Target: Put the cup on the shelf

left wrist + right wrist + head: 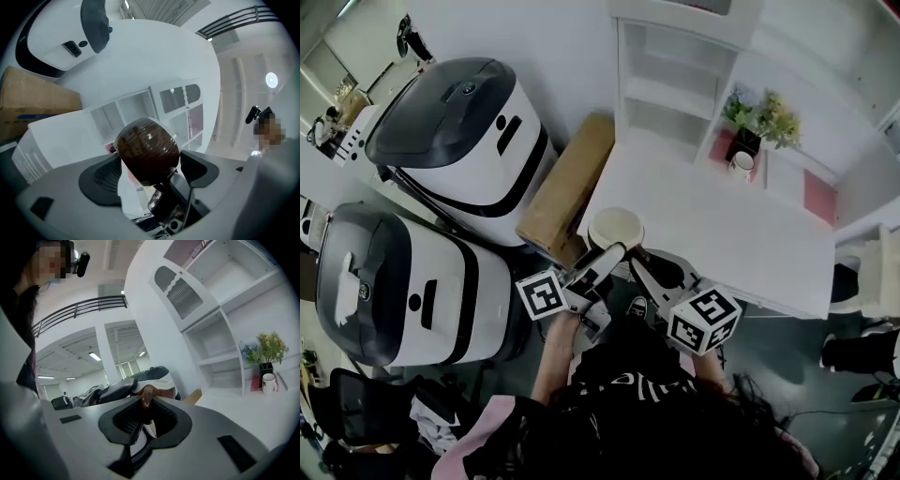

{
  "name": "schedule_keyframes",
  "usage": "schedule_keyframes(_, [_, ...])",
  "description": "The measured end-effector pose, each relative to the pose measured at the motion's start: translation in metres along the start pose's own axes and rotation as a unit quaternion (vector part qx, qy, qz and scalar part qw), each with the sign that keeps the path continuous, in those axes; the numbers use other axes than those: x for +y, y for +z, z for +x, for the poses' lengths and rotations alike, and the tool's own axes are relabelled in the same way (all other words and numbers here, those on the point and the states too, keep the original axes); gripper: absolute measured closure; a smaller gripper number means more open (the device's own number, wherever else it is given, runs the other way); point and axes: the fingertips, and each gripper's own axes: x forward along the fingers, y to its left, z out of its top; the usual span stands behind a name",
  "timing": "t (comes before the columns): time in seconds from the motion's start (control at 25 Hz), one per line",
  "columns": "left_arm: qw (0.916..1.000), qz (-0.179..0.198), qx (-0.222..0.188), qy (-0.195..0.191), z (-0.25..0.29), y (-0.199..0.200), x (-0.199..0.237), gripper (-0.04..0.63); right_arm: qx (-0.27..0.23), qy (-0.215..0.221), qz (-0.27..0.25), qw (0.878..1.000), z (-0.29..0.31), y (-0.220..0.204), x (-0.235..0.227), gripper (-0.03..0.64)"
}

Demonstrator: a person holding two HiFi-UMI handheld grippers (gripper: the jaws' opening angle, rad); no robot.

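A cup (615, 228), brown outside and cream inside, hangs at the near left edge of the white table (722, 234). In the left gripper view its brown body (147, 147) fills the gap between the pads, so my left gripper (607, 253) is shut on it from below. My right gripper (146, 411) is shut on the cup's thin brown handle (145, 397); in the head view this gripper (642, 265) comes in from the right. The white shelf unit (675, 84) stands at the table's far side, apart from the cup.
Beside the shelf stand a pot of flowers (759, 117) and a white mug (742, 164). Two large white-and-black machines (459, 122) (403, 281) stand to the left. A cardboard box (567, 183) leans against the table's left edge.
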Motion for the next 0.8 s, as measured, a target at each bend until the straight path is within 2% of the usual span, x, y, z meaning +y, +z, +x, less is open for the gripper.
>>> schedule_keyframes(0.32, [0.9997, 0.003, 0.021, 0.011, 0.072, 0.031, 0.032, 0.207, -0.005, -0.005, 0.011, 1.0, 0.028, 0.031, -0.073, 0.538])
schedule_keyframes(0.52, [0.9997, 0.01, 0.02, 0.014, 0.101, 0.042, 0.044, 0.207, -0.009, -0.004, 0.014, 1.0, 0.038, 0.044, -0.103, 0.538])
schedule_keyframes(0.68, [0.9952, 0.061, 0.045, 0.063, 0.108, 0.044, 0.058, 0.207, -0.002, -0.005, 0.015, 1.0, 0.046, 0.048, -0.113, 0.538])
schedule_keyframes(0.8, [0.994, 0.069, 0.05, 0.069, 0.116, 0.05, 0.061, 0.207, -0.01, -0.009, 0.024, 1.0, 0.051, 0.054, -0.12, 0.538])
